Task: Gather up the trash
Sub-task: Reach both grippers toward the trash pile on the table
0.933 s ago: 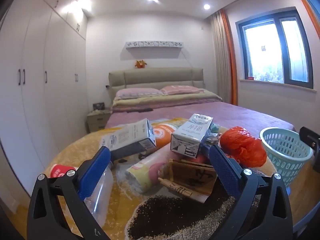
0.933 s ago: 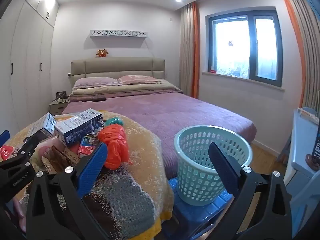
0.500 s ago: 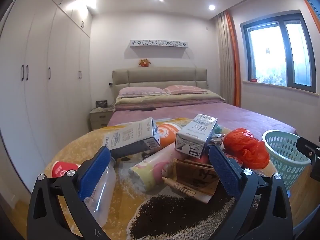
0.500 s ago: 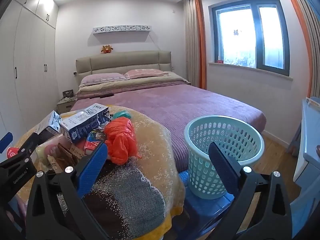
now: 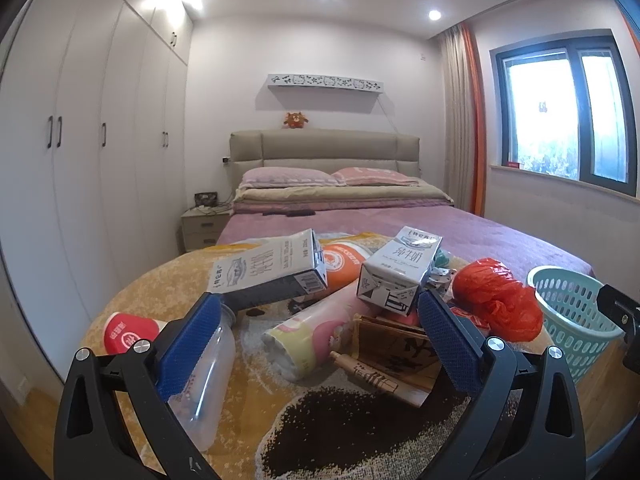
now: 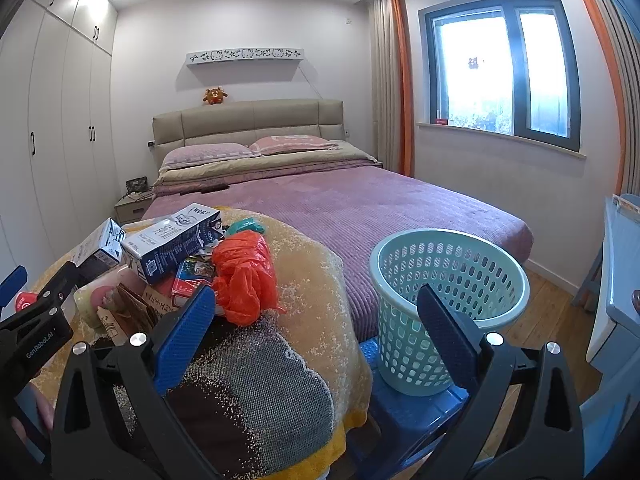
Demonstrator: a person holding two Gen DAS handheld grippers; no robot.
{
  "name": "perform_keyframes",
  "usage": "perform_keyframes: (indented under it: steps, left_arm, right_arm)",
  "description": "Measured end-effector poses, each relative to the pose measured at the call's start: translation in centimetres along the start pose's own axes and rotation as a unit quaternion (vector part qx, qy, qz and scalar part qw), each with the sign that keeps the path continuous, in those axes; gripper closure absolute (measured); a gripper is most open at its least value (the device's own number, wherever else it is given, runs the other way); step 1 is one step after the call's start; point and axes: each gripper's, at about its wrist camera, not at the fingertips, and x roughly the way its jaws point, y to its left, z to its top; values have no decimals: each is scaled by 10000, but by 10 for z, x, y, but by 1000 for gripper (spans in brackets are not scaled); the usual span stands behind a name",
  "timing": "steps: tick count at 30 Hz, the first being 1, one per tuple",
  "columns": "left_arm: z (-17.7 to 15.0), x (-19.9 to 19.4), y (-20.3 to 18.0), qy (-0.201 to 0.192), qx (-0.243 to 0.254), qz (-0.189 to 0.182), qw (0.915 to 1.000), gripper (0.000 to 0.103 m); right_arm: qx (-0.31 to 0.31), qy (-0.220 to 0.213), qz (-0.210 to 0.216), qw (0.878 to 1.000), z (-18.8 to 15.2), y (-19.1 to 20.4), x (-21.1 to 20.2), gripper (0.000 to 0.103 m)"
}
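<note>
**Both tools open over the trash pile, basket at right**

Left wrist view: my left tool [image 5: 318,334] sits low in frame, blue pads spread wide, nothing between them. Ahead of it, centre frame, the trash heap lies on the yellow blanket [image 5: 160,280] covering the foot of the bed. In the heap: one milk carton [image 5: 266,270] left of centre, tilted; a second milk carton [image 5: 400,270] right of centre, propped on other items. Pink-and-yellow paper cup [image 5: 308,332] on its side below them, mouth toward camera. Clear plastic bottle [image 5: 204,380] lower left, partly behind the left pad. Red-lidded cup [image 5: 128,330] further left. Brown cardboard piece [image 5: 396,350] centre right. Orange plastic bag [image 5: 498,298] at right, just beside the teal basket [image 5: 576,312] at the right edge.

Right wrist view: my right tool [image 6: 316,336] also wide, holding nothing. The basket [image 6: 448,300] shows centre right, upright on a blue stool [image 6: 416,412], beside the bed (inside not fully visible). Orange bag [image 6: 246,276] left of centre on the blanket, cartons behind it at upper left of the pile. Left tool [image 6: 36,320] is visible at the left edge.
</note>
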Motion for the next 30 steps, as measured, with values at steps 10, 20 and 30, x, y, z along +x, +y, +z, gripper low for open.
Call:
perform_keyframes:
  steps: [10, 20, 30]
  left_arm:
    - [-1, 1, 0, 26, -45, 81, 10000, 7]
    - [-1, 2, 2, 84, -106, 33, 9999, 7]
    - [-1, 3, 5, 91, -139, 33, 9999, 7]
  right_arm:
    - [-84, -70, -57, 9999, 1, 4, -4, 7]
    - [-63, -128, -90, 9999, 2, 3, -6, 8]
    - [-16, -106, -80, 9999, 1, 1, -4, 7]
